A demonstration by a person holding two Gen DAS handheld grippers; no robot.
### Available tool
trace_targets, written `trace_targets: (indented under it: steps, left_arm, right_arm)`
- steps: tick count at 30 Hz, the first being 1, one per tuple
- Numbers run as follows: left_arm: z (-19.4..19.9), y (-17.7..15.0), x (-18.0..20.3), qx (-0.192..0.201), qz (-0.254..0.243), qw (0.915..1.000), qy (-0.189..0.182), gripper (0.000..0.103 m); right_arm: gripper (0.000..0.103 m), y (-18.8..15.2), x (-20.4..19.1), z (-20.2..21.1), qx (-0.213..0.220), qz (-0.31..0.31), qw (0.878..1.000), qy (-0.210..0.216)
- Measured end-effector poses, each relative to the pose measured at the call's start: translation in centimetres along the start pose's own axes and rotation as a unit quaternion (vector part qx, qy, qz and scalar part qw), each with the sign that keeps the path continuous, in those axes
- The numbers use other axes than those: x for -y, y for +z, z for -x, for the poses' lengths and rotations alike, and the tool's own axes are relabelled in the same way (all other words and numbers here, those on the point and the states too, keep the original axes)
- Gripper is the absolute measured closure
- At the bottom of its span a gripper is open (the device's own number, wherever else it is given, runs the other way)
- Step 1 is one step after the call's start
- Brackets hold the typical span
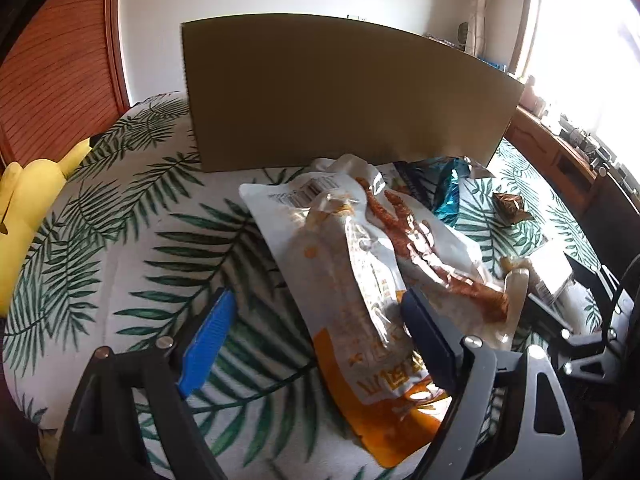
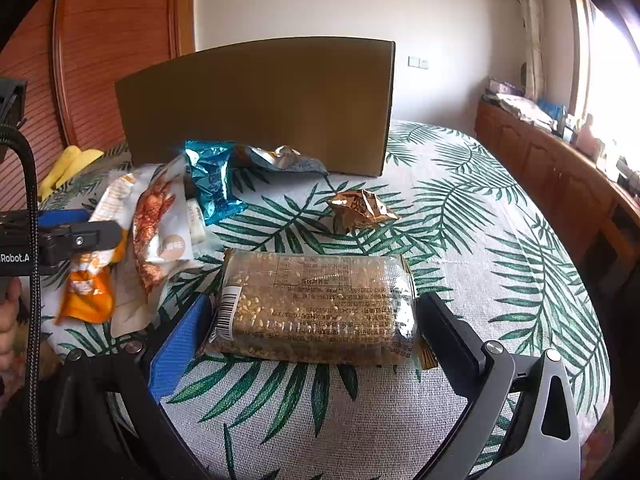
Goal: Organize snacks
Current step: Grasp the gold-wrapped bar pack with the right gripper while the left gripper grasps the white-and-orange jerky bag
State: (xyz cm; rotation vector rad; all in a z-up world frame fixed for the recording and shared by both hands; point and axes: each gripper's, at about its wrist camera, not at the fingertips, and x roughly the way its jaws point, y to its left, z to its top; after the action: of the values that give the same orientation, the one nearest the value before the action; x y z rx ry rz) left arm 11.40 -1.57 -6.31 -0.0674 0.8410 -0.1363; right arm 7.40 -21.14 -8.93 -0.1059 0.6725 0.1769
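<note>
Palm-leaf printed white cloth [image 2: 460, 216] covers the whole work surface, a woven fabric with green fronds, lit by a bright window at the right edge of both views.

At the bottom of the right wrist view, the right gripper [image 2: 316, 344] stands with its fingers spread wide, released, one blue ribbed pad at lower left and one black pad at lower right. Between them, lying flat on the cloth, is a clear rectangular packet of golden grain bar [image 2: 316, 308] with a barcode and printed label; whether the pads touch its ends cannot be told.

In the left wrist view the left gripper [image 1: 320, 344] is also spread, gripping nothing. Its black finger lies over a white and orange crinkled snack bag [image 1: 360, 292], while its blue finger stands clear over bare cloth.

Farther up, a white pouch printed with reddish chicken feet [image 1: 420, 232] overlaps that bag, with a shiny blue foil packet [image 2: 212, 184] behind the heap. A small bronze foil wrapper [image 2: 360, 208] sits alone at centre.

Behind everything, a plain brown cardboard box [image 2: 260, 108] stands upright, blocking the white wall. A yellow soft object [image 1: 24, 208] lies at far left beside a slatted reddish wooden panel [image 2: 104, 48]; a wooden sideboard [image 2: 560, 176] runs under the window.
</note>
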Motion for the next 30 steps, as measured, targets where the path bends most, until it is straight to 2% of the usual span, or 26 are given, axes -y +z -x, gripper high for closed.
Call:
trace_targets:
  steps: [7,16,17,21,22,26,30]
  left_arm:
    - [-0.6,0.6,0.2,-0.012,0.009,0.9999,-0.004,0.018]
    - [-1.5,1.3,1.3,-0.015,-0.017,0.9997,0.003,0.017]
    - [-1.4,1.2,1.3,-0.014,-0.02,0.9997,0.001,0.02]
    - [-0.6,0.6,1.4,-0.008,-0.034,0.9994,0.0,0.048]
    - [-0.4,0.3,1.3,-0.004,-0.042,0.9991,0.007,0.052]
    - [0.3,-0.4,0.9,0.007,-0.047,0.9989,0.006,0.061]
    - [0.8,-0.5,-0.2,0.006,-0.029,0.9995,-0.015,0.062]
  right_arm:
    - [0.0,0.1,0.0,-0.1,0.003,-0.001,1.0,-0.001]
    - [0.0,0.0,-0.1,-0.1,0.003,-0.001,1.0,-0.001]
    - [0.0,0.0,-0.1,-0.1,0.003,-0.001,1.0,-0.001]
    - [0.0,0.0,-0.1,-0.1,0.005,-0.001,1.0,-0.001]
    - [0.0,0.1,0.0,-0.1,0.005,-0.001,1.0,-0.001]
    - [0.0,0.1,-0.1,-0.1,0.004,-0.001,1.0,-0.001]
    - [0.0,0.2,-0.1,-0.2,0.002,0.0,1.0,-0.001]
